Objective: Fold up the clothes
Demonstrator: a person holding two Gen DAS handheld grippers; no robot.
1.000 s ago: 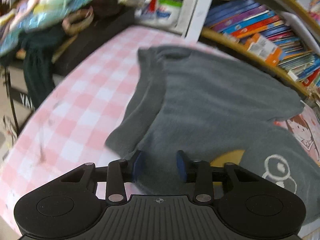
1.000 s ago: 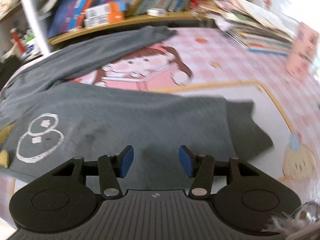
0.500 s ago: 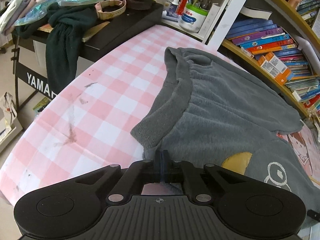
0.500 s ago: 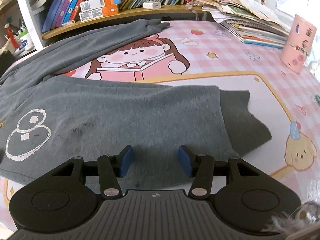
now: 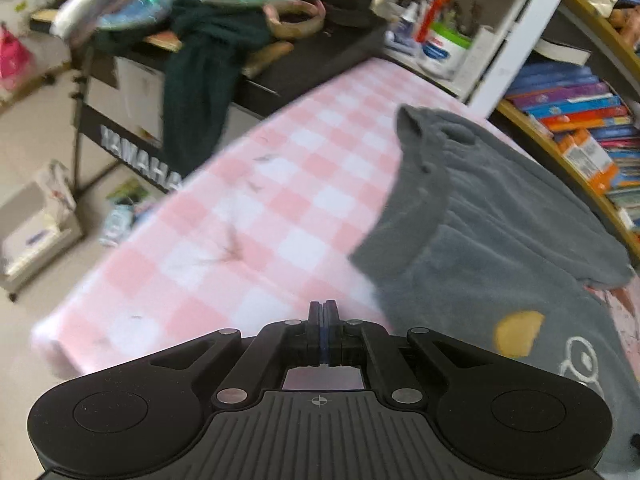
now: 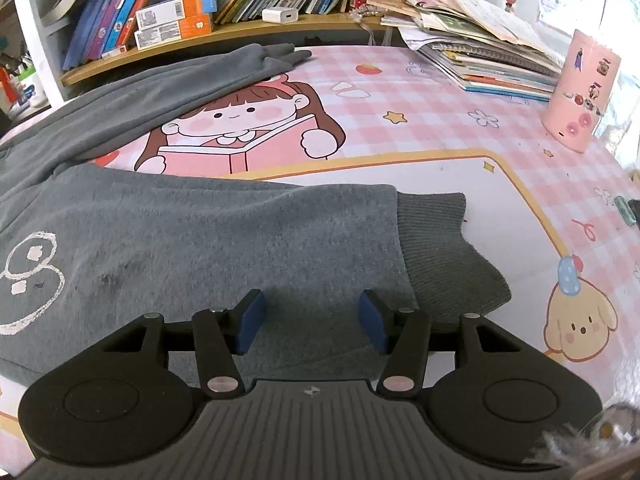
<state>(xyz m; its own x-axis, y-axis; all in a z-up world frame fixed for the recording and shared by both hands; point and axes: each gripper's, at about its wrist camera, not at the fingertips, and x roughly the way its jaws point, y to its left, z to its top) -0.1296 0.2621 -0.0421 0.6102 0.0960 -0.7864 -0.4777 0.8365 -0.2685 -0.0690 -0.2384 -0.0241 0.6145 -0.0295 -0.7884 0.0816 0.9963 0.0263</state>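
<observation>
Grey sweatpants (image 5: 500, 240) lie flat on the pink checked table cover (image 5: 260, 240), waistband (image 5: 424, 200) towards the left. A yellow patch and a white doodle print show on one leg. My left gripper (image 5: 324, 308) is shut, with its tips over bare checked cover just left of the waistband's near edge and no cloth between them. In the right wrist view the near leg (image 6: 240, 240) ends in a ribbed cuff (image 6: 440, 248). Over that leg, just short of the cuff, my right gripper (image 6: 312, 320) is open with its blue pads apart.
The table's left edge (image 5: 80, 320) drops to a floor with boxes. A black keyboard (image 5: 304, 64) piled with clutter and a dark green cloth (image 5: 200, 92) stand beyond it. Bookshelves (image 6: 200, 8) run along the back. A stack of magazines (image 6: 488, 60) and a pink cup (image 6: 580, 96) sit at the far right.
The left gripper's jaws closed, then it slid left off the waistband edge onto the bare checked cover. The right gripper has stayed open over the leg.
</observation>
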